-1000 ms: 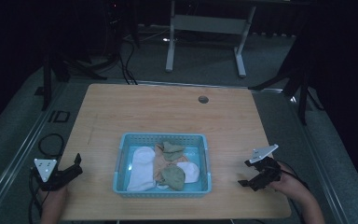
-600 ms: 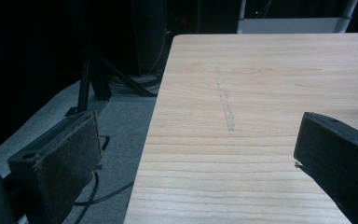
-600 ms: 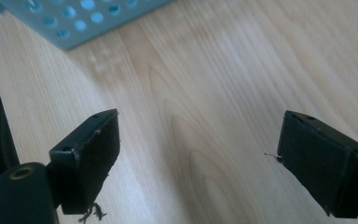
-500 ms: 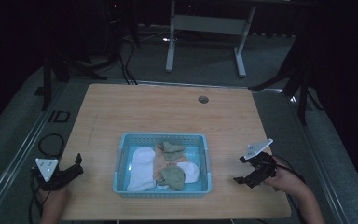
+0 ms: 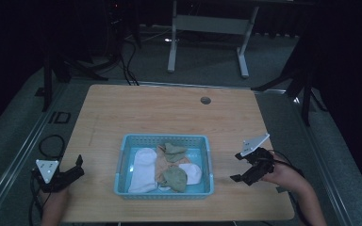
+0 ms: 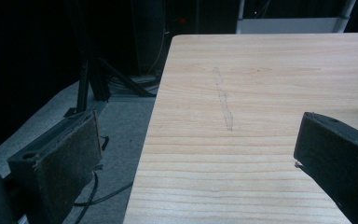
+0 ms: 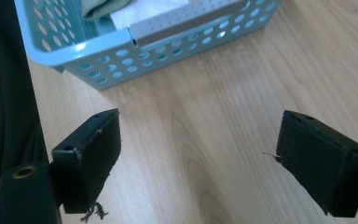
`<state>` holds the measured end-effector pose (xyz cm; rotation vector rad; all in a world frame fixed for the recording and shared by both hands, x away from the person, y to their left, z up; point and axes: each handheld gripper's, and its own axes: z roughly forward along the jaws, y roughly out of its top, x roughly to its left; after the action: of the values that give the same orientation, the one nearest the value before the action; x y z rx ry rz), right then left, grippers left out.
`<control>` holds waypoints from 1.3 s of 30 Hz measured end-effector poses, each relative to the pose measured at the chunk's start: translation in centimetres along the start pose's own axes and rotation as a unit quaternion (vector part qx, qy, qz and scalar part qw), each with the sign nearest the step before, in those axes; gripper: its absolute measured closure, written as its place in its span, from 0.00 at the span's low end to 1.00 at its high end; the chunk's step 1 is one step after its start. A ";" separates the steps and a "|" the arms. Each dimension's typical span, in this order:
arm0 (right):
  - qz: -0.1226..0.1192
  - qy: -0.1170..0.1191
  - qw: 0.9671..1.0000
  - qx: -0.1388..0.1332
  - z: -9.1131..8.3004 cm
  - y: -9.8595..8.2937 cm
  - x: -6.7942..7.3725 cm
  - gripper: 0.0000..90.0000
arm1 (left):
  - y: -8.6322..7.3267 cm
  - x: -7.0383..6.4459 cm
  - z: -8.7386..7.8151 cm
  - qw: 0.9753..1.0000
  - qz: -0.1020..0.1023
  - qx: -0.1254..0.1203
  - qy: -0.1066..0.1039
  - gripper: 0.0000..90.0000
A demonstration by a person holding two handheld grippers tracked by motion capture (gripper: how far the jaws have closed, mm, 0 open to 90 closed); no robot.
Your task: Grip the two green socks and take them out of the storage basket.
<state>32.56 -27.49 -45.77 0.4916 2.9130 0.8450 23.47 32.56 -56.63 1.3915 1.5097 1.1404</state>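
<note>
Blue plastic, pierced with round holes, forms the basket (image 5: 165,190) that sits on the wooden table (image 5: 169,113) between the 2 grippers. Its long axis runs from the left gripper (image 5: 78,165) towards the right gripper (image 5: 238,165), parallel to the table's near edge, and its short sides face the 2 hands. Inside lie several socks: a white sock (image 5: 142,169) on the side nearer the left gripper, stretched lengthwise from the near wall to the far wall; a second white sock (image 5: 192,172) on the side nearer the right gripper; an olive-green sock (image 5: 173,179) bunched beside it, and another green sock (image 5: 173,149) against the far wall.

The right gripper (image 7: 196,140) is released, its jaws spread wide over bare wood, holding nothing. In the right gripper view the basket's corner (image 7: 135,39) stands just ahead of the jaws, near but apart from them, with white and green cloth showing over the rim.

The left gripper (image 6: 196,144) is likewise released, jaws wide apart and grasping nothing. It hangs at the table's left edge, well apart from the basket, pointing along the wood towards the far side.
</note>
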 end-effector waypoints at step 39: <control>-0.066 0.039 0.997 -0.005 2.0 8.3 2.2 0.16 | 0.0 0.0 0.0 1.000 0.000 -0.003 -0.004 0.00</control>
<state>33.17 -19.15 -43.04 0.2680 2.9702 0.8791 23.43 32.60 -56.64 1.3898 1.5010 1.1369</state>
